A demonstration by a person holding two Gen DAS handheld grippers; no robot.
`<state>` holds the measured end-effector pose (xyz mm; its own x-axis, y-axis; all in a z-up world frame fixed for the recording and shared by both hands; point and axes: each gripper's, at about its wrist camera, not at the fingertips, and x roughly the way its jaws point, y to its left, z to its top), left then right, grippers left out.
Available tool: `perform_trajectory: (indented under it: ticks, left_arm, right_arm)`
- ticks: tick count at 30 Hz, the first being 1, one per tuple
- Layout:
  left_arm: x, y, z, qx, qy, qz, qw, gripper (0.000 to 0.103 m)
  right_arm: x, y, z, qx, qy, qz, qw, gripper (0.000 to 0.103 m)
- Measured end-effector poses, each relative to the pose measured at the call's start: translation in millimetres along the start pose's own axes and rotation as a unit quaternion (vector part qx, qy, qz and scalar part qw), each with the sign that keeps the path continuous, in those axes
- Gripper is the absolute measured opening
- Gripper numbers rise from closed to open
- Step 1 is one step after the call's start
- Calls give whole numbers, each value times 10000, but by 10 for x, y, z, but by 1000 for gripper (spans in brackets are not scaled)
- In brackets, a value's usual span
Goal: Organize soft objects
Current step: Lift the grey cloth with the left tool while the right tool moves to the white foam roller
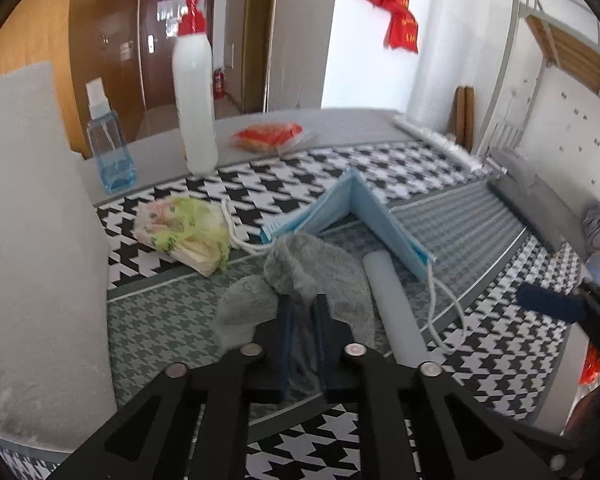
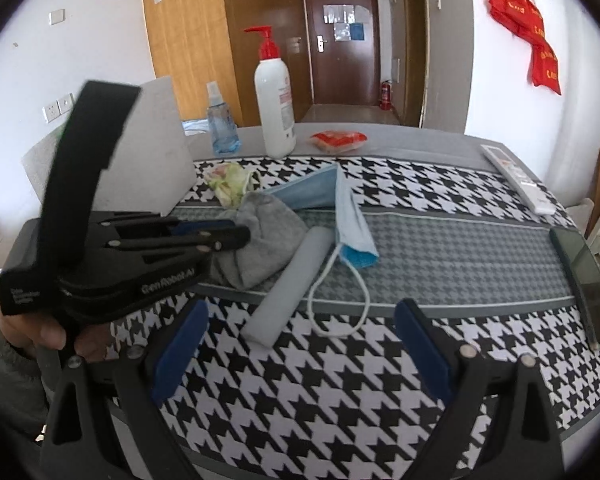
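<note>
Left wrist view shows the grey fuzzy cloth [image 1: 312, 276] bunched on the grey houndstooth band of the desk [image 1: 160, 320], with the left gripper [image 1: 303, 304] pinching its near edge: the jaws are closed tight on a fold of the fabric. Just to the right of the cloth lies a pale grey foam roll [image 1: 392, 304], touching or nearly touching it, and behind both sits a blue face mask [image 1: 352, 208] folded into a tent shape, its white ear loop trailing down past the roll. To the left of the mask, on the black-and-white part of the cover, rests a green-and-pink floral cloth bundle [image 1: 184, 232]. Further back stand a white pump bottle with a red top [image 1: 194, 100] and a small clear blue spray bottle [image 1: 108, 148], with a red packet [image 1: 272, 136] lying beside the pump bottle. A pale upright board [image 1: 32, 240] fills the left side. From the right wrist view, the right gripper [image 2: 300, 344] hangs over the near houndstooth area with its jaws spread wide and nothing between them, well short of the foam roll. In the same view a person's hand [image 2: 48, 336] grips the left gripper at the left, and a dark phone [image 2: 588, 284] and a white remote [image 2: 516, 180] lie along the right of the desk.
</note>
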<state>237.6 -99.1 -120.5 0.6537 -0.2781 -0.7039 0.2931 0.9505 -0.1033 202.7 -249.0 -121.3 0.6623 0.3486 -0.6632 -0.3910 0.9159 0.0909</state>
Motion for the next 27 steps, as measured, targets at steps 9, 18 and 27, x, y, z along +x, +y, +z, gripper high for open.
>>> perform_trajectory:
  ticks: [9, 18, 27]
  left_arm:
    - [-170, 45, -17, -42, -204, -159, 9997, 9]
    - [-38, 105, 12, -260, 84, -228, 9994, 43]
    - [191, 25, 21, -82, 448, -100, 9989, 45]
  right_arm:
    - [29, 133, 16, -35, 124, -10, 9999, 86]
    - [26, 160, -79, -121, 170, 47, 9998, 86]
    - [-3, 65, -103, -32, 119, 170, 9998, 86]
